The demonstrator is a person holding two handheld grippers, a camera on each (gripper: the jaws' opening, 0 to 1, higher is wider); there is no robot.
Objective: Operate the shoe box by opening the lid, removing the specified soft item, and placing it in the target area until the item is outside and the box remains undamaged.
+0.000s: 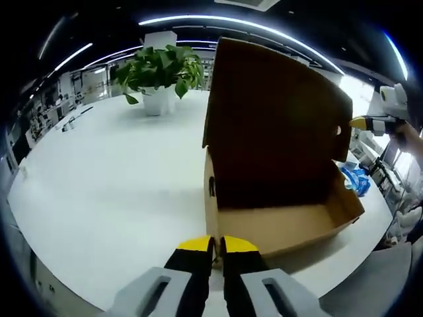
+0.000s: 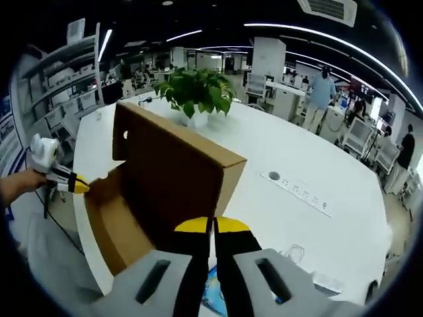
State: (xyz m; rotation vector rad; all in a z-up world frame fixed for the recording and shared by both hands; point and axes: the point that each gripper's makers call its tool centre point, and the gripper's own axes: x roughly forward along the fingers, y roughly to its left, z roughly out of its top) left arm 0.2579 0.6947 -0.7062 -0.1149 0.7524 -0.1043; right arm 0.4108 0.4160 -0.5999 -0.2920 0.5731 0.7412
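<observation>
sitting open on a round white table (image 1: 99,191), a brown cardboard shoe box (image 1: 277,228) with its lid (image 1: 274,112) standing upright from the far side, the inside looking bare in the left gripper view, though the floor of it is partly hidden. hovering at the near corner of the box, the left gripper (image 1: 216,246), yellow-tipped jaws nearly touching, gripping nothing. reaching in from the right edge of that view, the right gripper (image 1: 362,123), yellow tip close beside the lid's outer edge; contact cannot be told. in the right gripper view, facing the lid's outer face (image 2: 178,168), the right gripper (image 2: 211,226) with jaws drawn together and holding nothing. showing at the left, the left gripper (image 2: 66,179) held by a hand (image 2: 20,183). lying beside the box, a blue soft item (image 1: 355,177), outside it on the table. standing beyond, a potted plant (image 1: 158,72); running along the tabletop, a power strip (image 2: 297,193).
</observation>
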